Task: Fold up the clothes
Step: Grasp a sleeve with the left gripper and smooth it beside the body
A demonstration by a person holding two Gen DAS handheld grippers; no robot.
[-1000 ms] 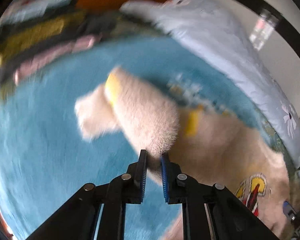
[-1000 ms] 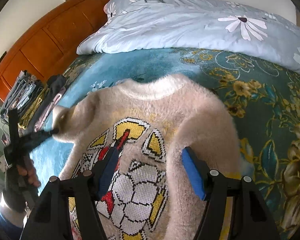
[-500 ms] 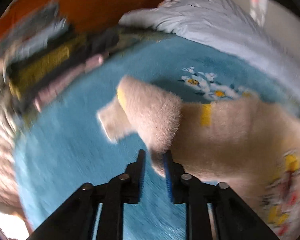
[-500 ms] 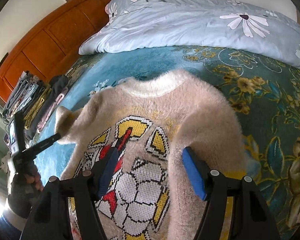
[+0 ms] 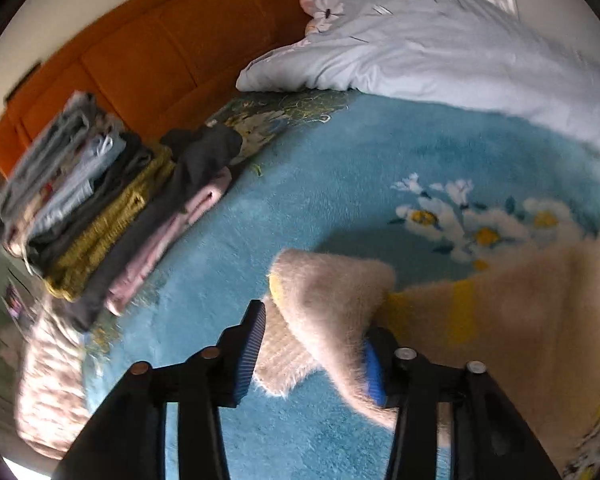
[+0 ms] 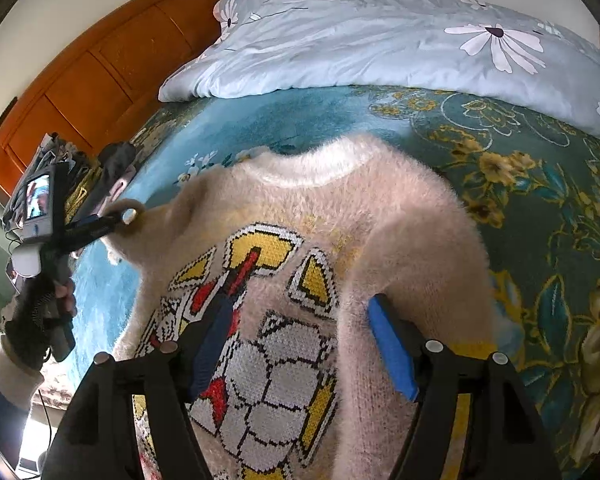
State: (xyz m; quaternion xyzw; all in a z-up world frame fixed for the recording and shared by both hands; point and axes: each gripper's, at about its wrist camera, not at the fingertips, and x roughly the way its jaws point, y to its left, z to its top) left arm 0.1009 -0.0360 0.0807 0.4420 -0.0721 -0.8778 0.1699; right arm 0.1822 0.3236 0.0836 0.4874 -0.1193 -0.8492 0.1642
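Your left gripper (image 5: 312, 350) stands with its jaws well apart around the doubled-over sleeve (image 5: 332, 300) of the fluffy cream sweater (image 6: 320, 240), pinching nothing: the cuff lies loose between the pads on the blue blanket (image 5: 320, 184). Your right gripper (image 6: 300, 340) is spread just as wide over the sweater's patterned chest, its right pad tucked under the folded right sleeve, gripping nothing. The risk is that the sleeve, bulky and springy, flops back outward past your left pad once you pull away, undoing the fold. Dragging either open pad through the long pile could also snag fibres and skew the body lying ahead of both tongs. The stack of folded clothes (image 5: 100, 216), far left of the left tongs, looks safe.
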